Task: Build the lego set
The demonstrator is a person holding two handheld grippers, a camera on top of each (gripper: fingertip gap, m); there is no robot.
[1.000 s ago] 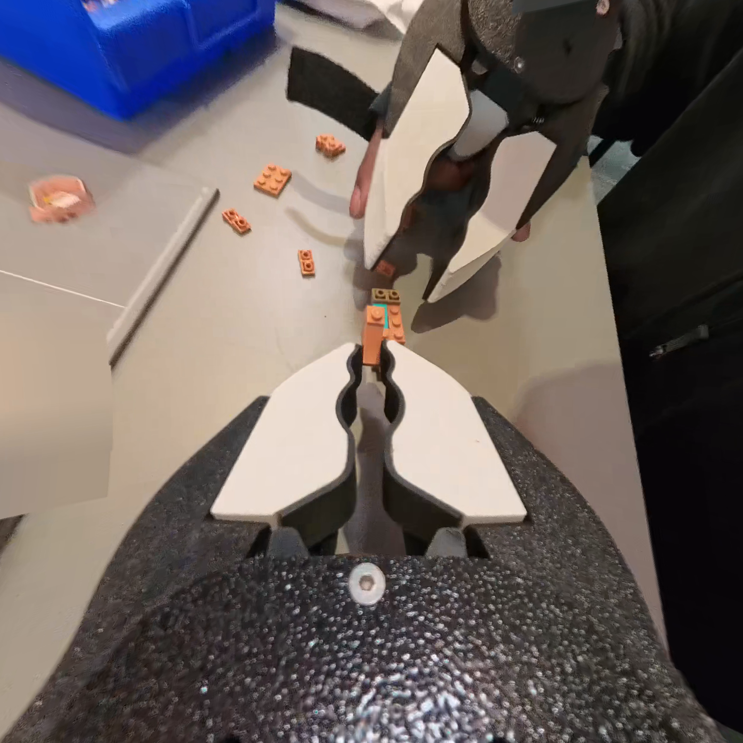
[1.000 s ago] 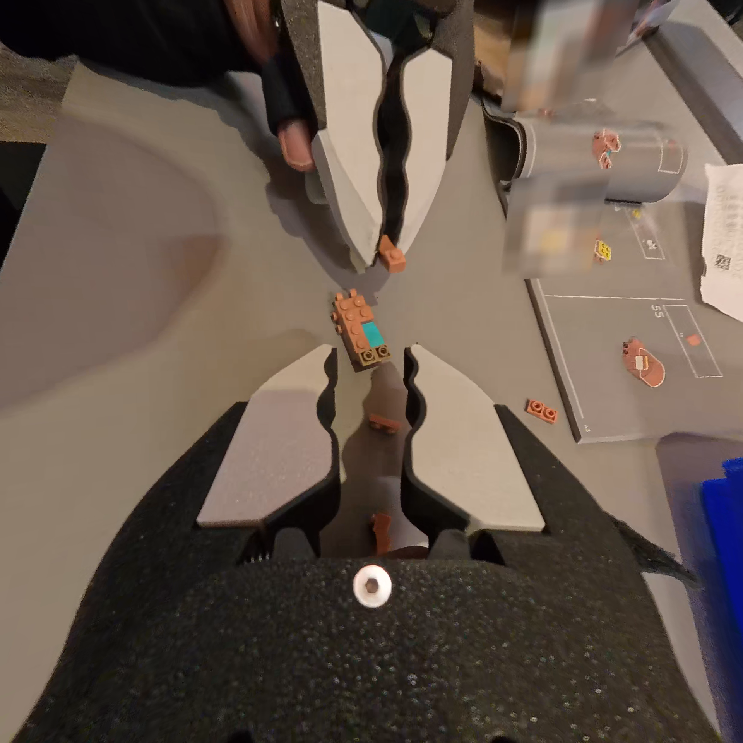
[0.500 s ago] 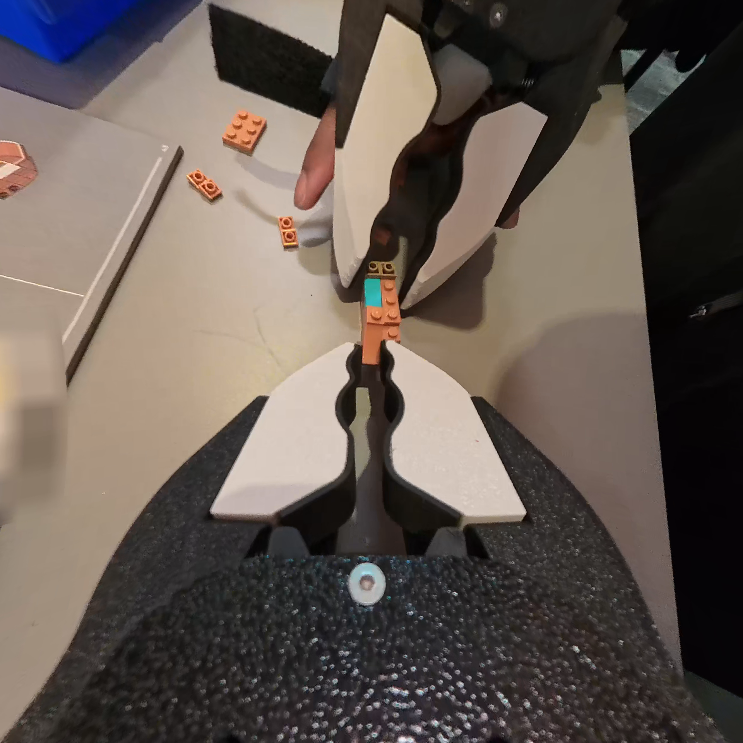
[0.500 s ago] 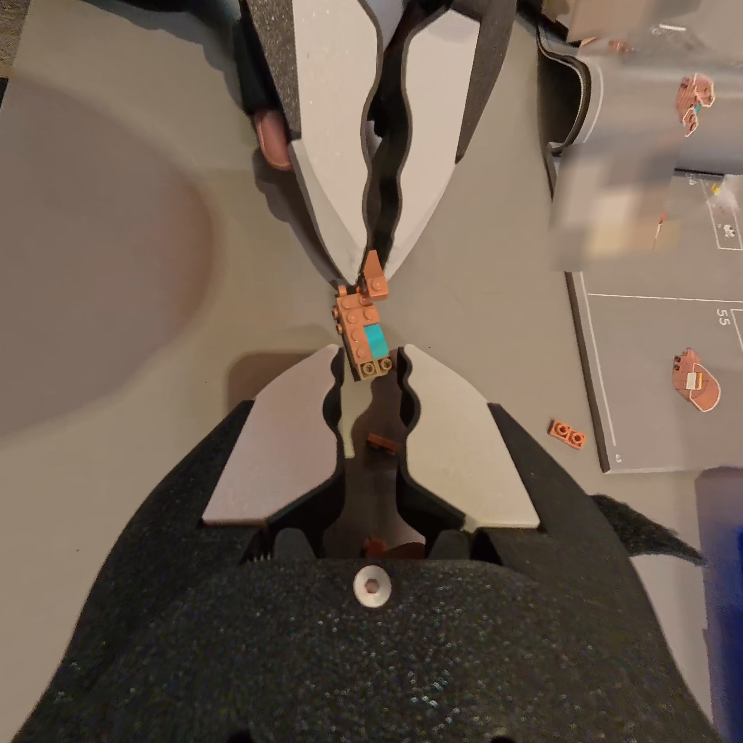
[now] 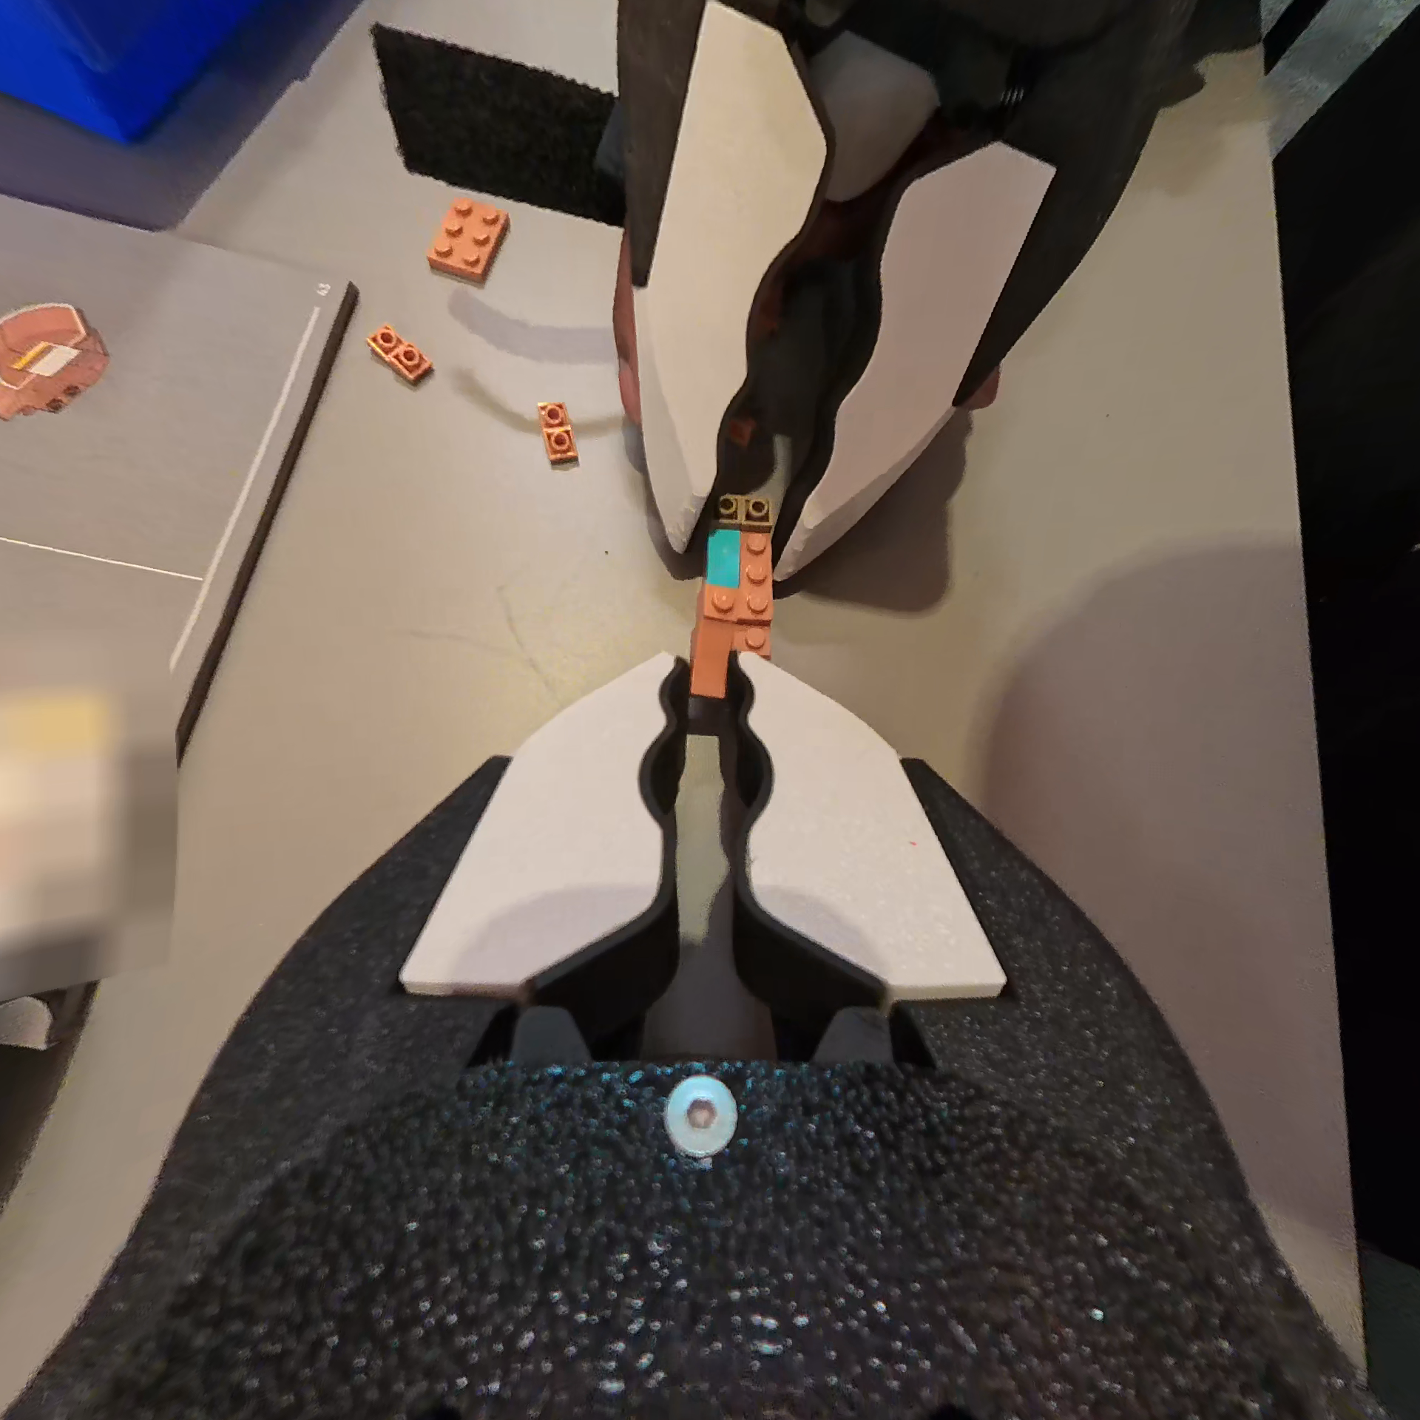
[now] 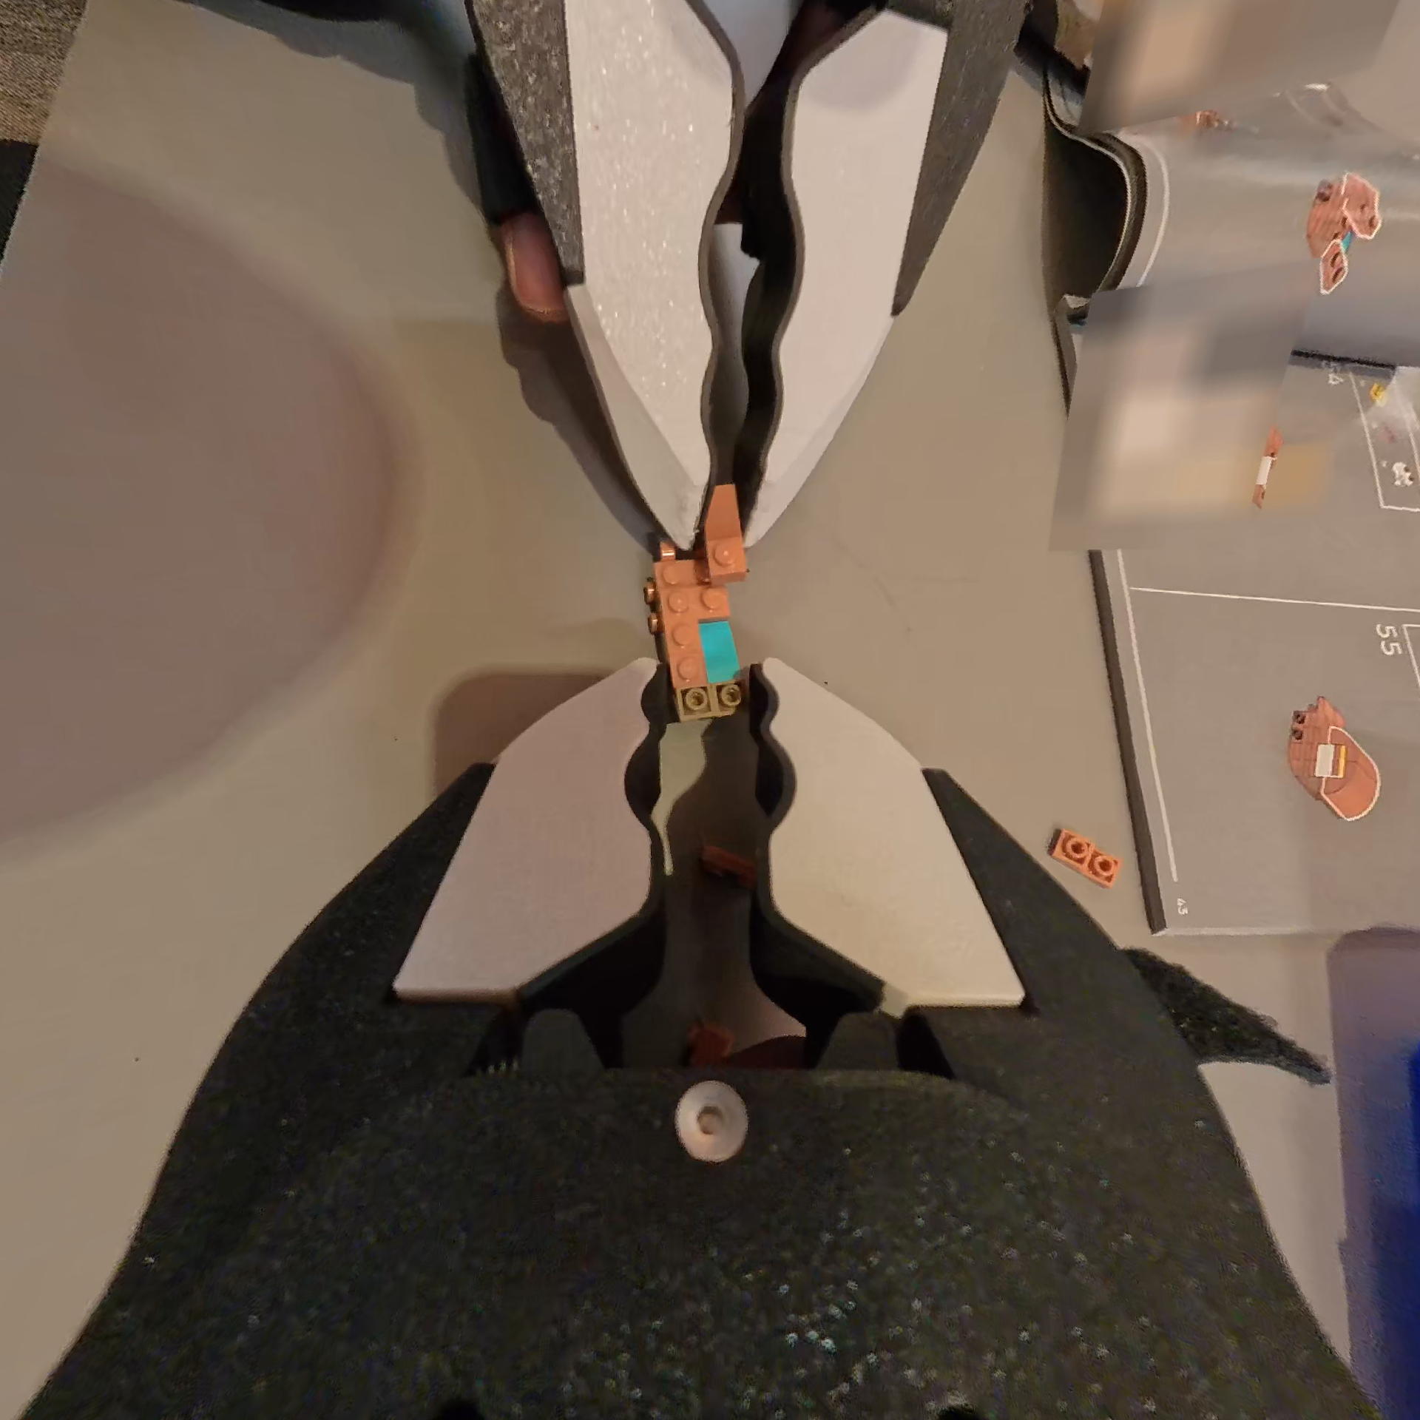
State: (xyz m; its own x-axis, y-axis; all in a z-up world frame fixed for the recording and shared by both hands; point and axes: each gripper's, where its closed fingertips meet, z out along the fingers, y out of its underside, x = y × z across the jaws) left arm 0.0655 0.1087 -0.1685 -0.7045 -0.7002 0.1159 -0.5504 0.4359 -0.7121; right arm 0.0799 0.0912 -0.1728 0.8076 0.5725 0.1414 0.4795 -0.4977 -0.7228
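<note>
**Right claw closes in around the brick model**

The left gripper is clenched on a small orange plastic brick at the near end of the orange-and-teal brick model on the grey table. The right gripper has narrowed around its tan end; whether the pads press, I cannot tell.

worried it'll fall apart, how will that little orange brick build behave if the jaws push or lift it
The build looks stiff but probably fragile: thin plates stacked, so a twist may pop one off. It seems light and flat-bottomed, likely to slide on the smooth table rather than roll. The left gripper pinches only one orange piece at its end, so that joint may give first.
</note>
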